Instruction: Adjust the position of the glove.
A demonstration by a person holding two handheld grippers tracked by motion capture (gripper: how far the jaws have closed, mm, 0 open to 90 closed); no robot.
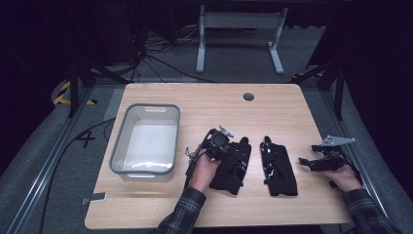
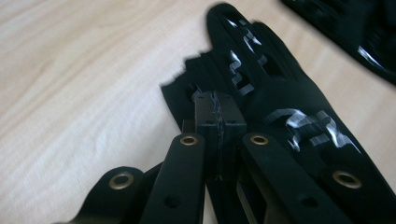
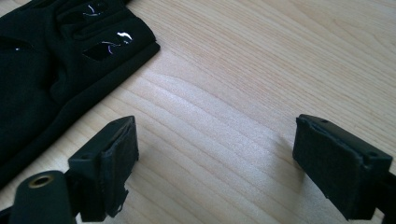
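L gripper (image 2: 217, 109) has jaws pressed together over the left black glove (image 1: 233, 165); can't tell if any fabric is pinched btwn them. That glove lies flat on the wooden table (image 1: 195, 105), right of the grey bin (image 1: 146, 139). Second black glove (image 1: 278, 165) lies near it, apart. R gripper (image 3: 215, 158) sits at table's right edge, jaws wide, holding nothing, bare wood btwn pads
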